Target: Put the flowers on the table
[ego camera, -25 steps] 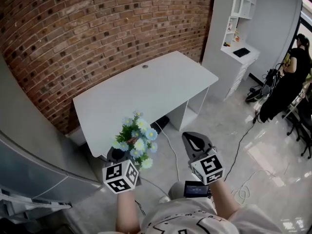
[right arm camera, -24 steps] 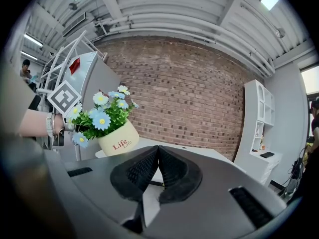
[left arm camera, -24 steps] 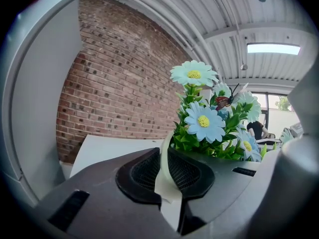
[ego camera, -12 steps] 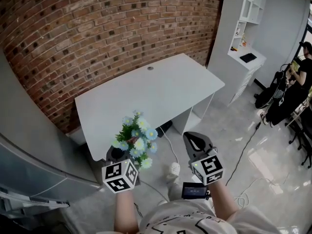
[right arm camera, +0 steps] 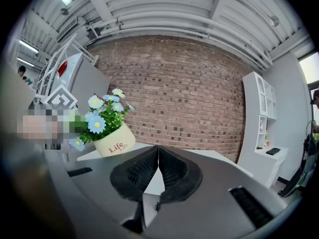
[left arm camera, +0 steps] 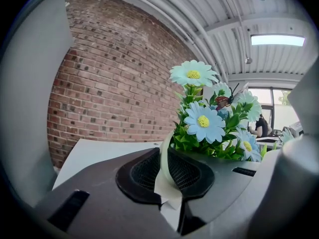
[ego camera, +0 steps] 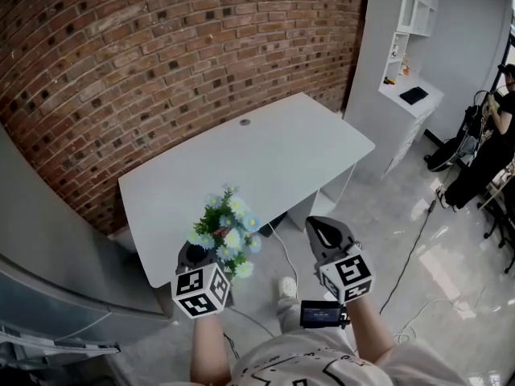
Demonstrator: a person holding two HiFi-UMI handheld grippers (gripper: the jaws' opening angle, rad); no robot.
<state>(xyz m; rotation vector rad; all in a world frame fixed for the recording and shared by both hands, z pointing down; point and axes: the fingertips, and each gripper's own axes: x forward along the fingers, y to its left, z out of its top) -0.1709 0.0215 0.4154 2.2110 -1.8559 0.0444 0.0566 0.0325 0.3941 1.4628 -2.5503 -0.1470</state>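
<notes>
- Between the left tongs point(left arm camera: 172, 183), the pot point(right arm camera: 115, 142) is being pinched tight by its cream rim. The flowers point(ego camera: 225, 227) are riding in the air, short of the surface point(ego camera: 265, 155).
- The right tongs point(right arm camera: 158, 171) are hanging closed and empty.
- Keeping the pot upright and lowering it well inside the near edge is looking wise.

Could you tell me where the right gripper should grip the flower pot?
Probably the rim on the side facing the right gripper, from above: the flower pot's wall is thin, the left gripper pinches the far rim, flowers fill the middle.
</notes>
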